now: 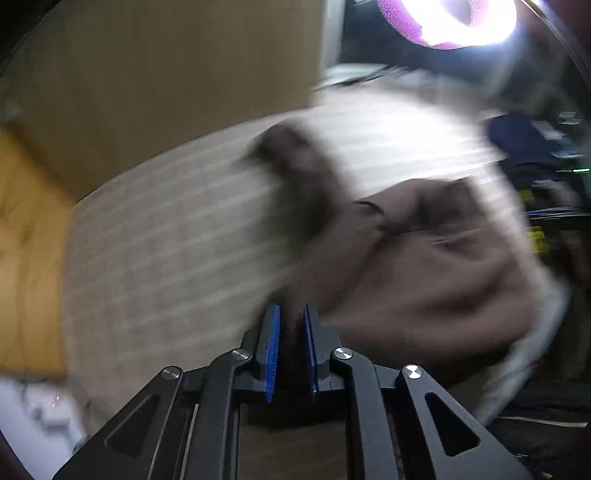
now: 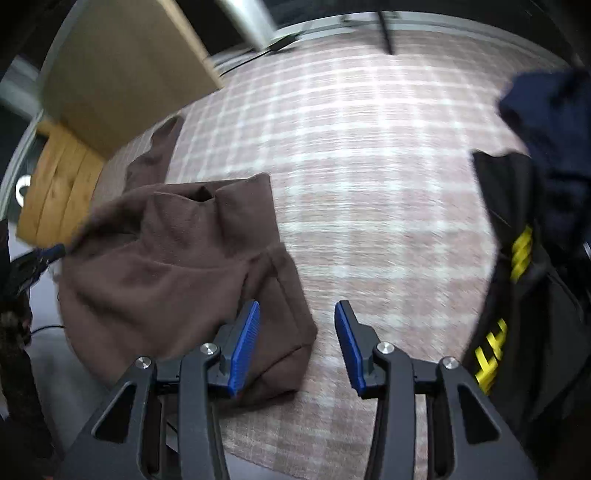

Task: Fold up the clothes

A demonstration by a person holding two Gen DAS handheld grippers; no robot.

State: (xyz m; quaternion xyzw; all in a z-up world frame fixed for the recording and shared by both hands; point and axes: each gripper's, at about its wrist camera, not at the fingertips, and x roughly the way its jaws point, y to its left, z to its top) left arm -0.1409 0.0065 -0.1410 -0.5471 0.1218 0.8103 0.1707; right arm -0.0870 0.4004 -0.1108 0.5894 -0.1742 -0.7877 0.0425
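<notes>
Blur smears your left view; your left tool pinches the brown garment. Your right tool gapes empty over the plaid surface, black garment alongside.

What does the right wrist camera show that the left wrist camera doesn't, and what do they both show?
Only the right wrist view shows the open right gripper, nothing between its pads, and clearly a black garment with yellow lettering. Only the left wrist view, heavily blurred, shows a bright lamp and the left gripper's own jaws, nearly closed with brown fabric between them. Both show the brown garment, the plaid cloth under it and a tan panel behind.
</notes>
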